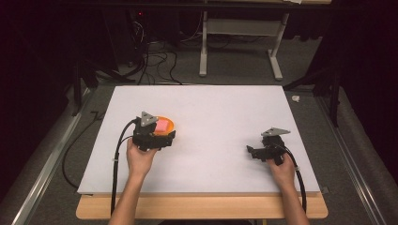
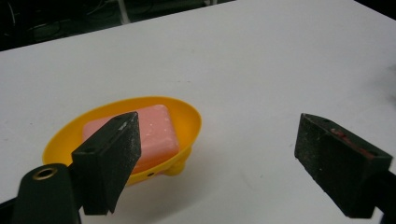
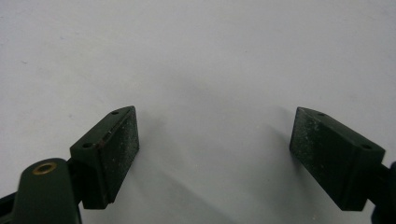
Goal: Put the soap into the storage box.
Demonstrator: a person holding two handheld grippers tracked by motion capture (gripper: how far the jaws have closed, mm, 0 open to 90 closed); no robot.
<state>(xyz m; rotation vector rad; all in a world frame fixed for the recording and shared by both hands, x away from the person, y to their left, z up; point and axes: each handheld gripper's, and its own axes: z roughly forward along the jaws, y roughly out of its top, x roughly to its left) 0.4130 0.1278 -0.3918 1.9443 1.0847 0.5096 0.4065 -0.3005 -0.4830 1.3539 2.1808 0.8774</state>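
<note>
A pink soap bar (image 2: 152, 133) lies in a yellow-orange oval dish (image 2: 189, 119) on the white table. From above, the dish (image 1: 168, 123) and the soap (image 1: 162, 124) sit just beyond my left gripper (image 1: 157, 138). That left gripper (image 2: 217, 161) is open, its left jaw in front of the dish and nothing between the jaws. My right gripper (image 1: 256, 151) rests low over bare table at the right side. In its own view the right gripper (image 3: 215, 156) is open and holds nothing.
The white board (image 1: 211, 108) lies on a wooden table whose front edge (image 1: 202, 208) shows below it. Beyond the far edge stand a grey desk frame (image 1: 239, 42) and loose cables (image 1: 155, 61) on the floor.
</note>
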